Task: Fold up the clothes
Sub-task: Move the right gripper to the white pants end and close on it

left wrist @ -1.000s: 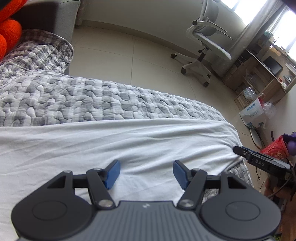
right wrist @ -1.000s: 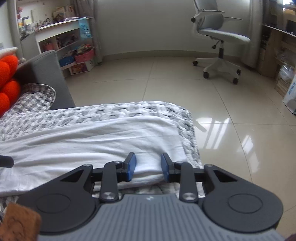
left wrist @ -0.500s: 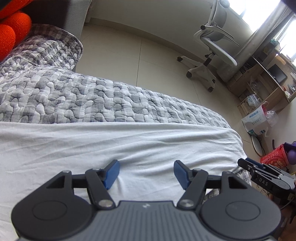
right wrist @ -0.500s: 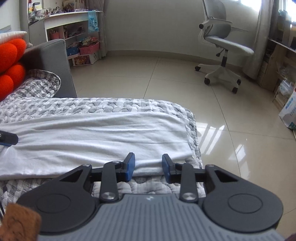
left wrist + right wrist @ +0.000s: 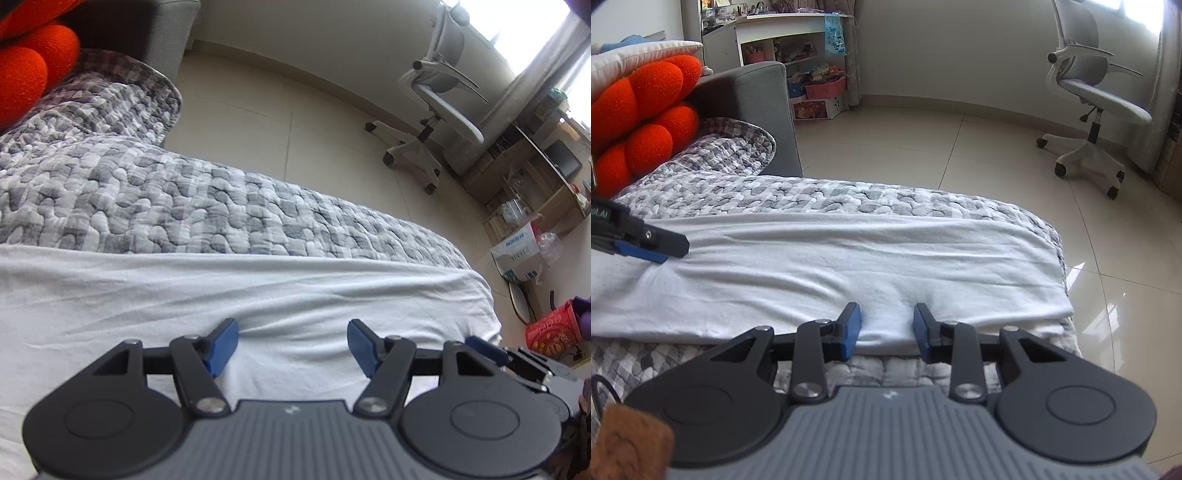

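Quilted bed point(image 5: 886, 195), white garment point(image 5: 849, 254), tongs parted

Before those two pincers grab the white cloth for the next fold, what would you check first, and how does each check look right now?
1. White cloth lies flat on the checked blanket: ok, a few wrinkles.
2. Right gripper at the cloth's near edge, which sits between its jaws: ok; they have just been closing.
3. Right gripper pinching the cloth: not ok, gaps remain.
4. Left gripper open above the cloth: ok, holding nothing.
5. Left gripper reaches an edge: cannot tell.
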`<control>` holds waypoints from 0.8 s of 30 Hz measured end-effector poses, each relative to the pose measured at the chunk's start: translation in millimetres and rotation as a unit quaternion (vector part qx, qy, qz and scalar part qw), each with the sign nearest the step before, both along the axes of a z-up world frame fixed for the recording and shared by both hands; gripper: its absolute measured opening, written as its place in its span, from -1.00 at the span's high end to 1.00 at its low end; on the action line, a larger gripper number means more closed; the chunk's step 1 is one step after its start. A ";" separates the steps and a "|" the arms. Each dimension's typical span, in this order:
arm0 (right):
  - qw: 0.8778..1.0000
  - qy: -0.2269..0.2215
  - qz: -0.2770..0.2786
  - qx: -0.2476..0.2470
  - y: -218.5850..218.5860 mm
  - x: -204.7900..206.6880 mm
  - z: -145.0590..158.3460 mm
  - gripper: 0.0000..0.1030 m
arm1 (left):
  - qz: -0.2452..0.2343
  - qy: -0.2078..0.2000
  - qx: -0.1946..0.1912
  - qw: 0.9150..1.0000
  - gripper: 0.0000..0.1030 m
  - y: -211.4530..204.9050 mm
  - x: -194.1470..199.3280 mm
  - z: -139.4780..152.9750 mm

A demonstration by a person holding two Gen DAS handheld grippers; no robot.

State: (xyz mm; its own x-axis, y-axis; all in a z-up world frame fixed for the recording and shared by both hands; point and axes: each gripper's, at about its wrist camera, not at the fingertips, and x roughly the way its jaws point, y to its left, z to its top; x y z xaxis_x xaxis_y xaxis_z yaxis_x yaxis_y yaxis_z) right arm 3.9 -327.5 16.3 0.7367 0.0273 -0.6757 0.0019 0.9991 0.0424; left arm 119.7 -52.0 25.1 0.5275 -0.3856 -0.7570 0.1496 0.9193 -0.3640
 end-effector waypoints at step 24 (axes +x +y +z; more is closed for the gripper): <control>0.970 -0.032 -0.125 0.208 -52.2 -106.9 15.7 0.20 | 0.003 -0.037 0.041 0.998 -0.40 -7.9 -30.2 18.1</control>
